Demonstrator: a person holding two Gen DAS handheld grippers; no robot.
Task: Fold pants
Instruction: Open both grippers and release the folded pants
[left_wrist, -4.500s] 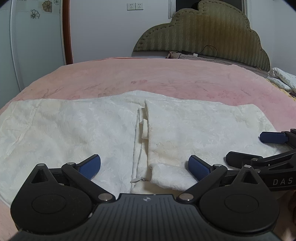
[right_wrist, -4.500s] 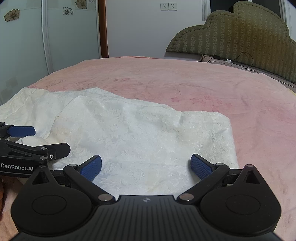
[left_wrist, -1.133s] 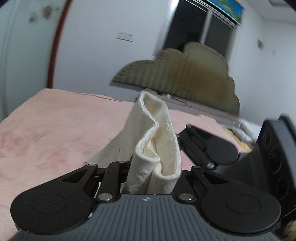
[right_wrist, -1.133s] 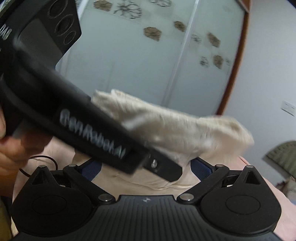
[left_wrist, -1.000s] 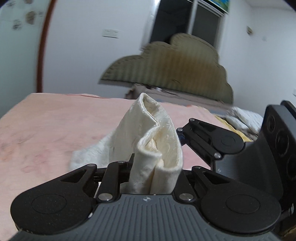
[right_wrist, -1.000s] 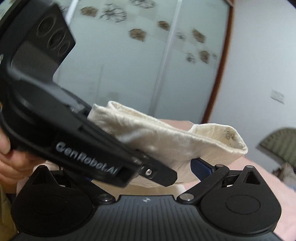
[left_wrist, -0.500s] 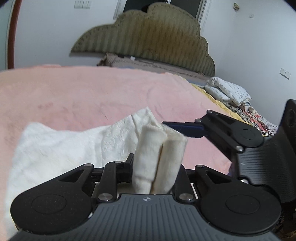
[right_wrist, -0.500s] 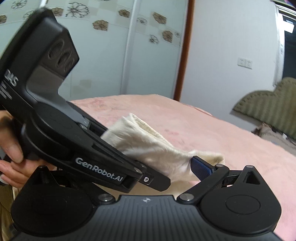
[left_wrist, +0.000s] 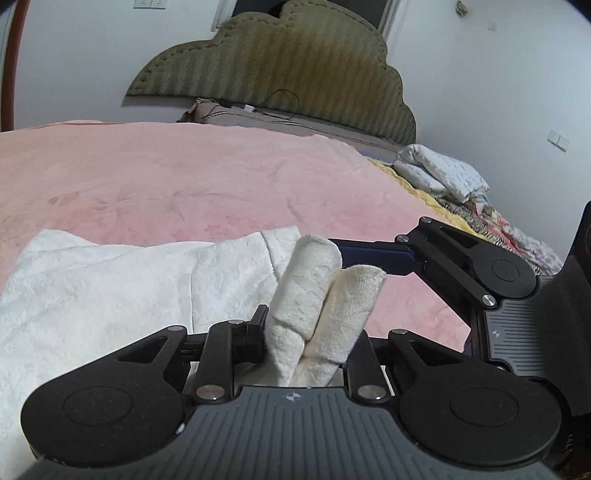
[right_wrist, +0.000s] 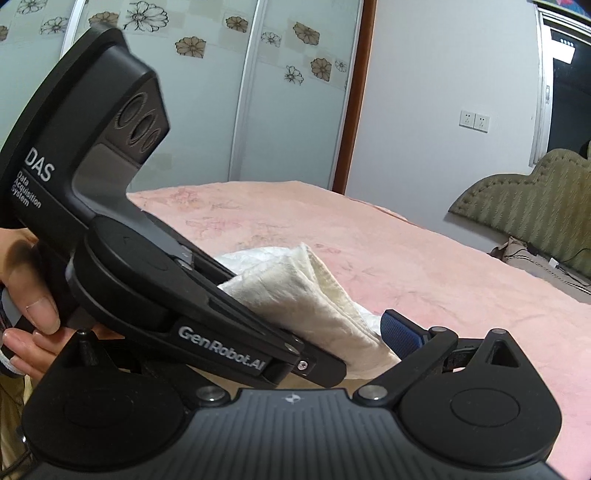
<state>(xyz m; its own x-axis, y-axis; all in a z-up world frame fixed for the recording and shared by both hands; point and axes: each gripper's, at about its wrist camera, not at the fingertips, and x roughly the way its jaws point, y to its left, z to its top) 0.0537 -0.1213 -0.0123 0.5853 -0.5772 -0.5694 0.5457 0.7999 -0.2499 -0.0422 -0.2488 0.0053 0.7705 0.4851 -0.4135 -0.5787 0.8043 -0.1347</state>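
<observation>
While the wide pink plush bedspread (left_wrist: 207, 177) is bearing the load, the cream-white textured cotton pants (left_wrist: 110, 288) are lying across its near part, their gathered end lifted off it. Laying that end down well is probably asking both hands to be lowering together, keeping edges aligned over the flat layer and letting go only once the cloth is resting. The black left gripper (left_wrist: 314, 332) is pinching a doubled roll of the fabric, its jaws having just been easing slightly apart with cloth between them. The black right gripper (right_wrist: 354, 343), with its blue-padded fingers (right_wrist: 400, 332), is sitting close beside it; one pad is touching the cloth, but whether it is clamping I cannot tell.
</observation>
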